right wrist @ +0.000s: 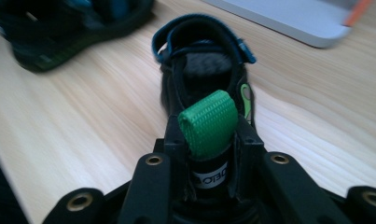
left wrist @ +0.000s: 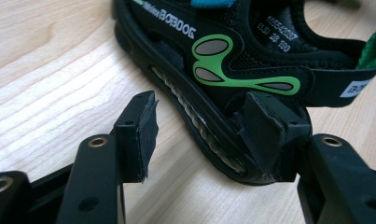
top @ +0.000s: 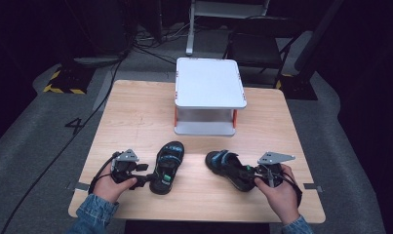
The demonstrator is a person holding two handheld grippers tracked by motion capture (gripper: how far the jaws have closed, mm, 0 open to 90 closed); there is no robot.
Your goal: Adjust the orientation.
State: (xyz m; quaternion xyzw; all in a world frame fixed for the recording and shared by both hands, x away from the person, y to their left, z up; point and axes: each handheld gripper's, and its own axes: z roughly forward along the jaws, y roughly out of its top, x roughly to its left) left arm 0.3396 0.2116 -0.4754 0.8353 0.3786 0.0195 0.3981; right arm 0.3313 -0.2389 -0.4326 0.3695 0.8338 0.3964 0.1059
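The left sandal (top: pixel 167 167) lies just ahead of the left gripper (top: pixel 146 180), its heel end toward the jaws and its toe pointing away toward the white two-tier stand (top: pixel 209 95) at the far side of the wooden table (top: pixel 135 117). The right sandal (top: pixel 231 169) lies the same way before the right gripper (top: pixel 255 174), heel in the jaws, toe angled off toward the left sandal; the two sandals sit near each other but apart.

In the left gripper view the left sandal (left wrist: pixel 251 70) shows upside-down white lettering along its side – too distorted to read with certainty – and small numerals on the insole that look like "28" and "190". A white tag on the heel strap carries dark letters, cut off at the edge. In the right gripper view a white label under the green heel loop (right wrist: pixel 209 122) reads roughly "OBO", partly hidden.

The left gripper (left wrist: pixel 202 133) stands half open: one pad lies against the sandal's heel rim, the other pad (left wrist: pixel 146 126) stands clear over bare wood. The right gripper (right wrist: pixel 209 144) is drawn narrow – both pads press the heel strap of the right sandal (right wrist: pixel 204 70), with the green loop standing up between them
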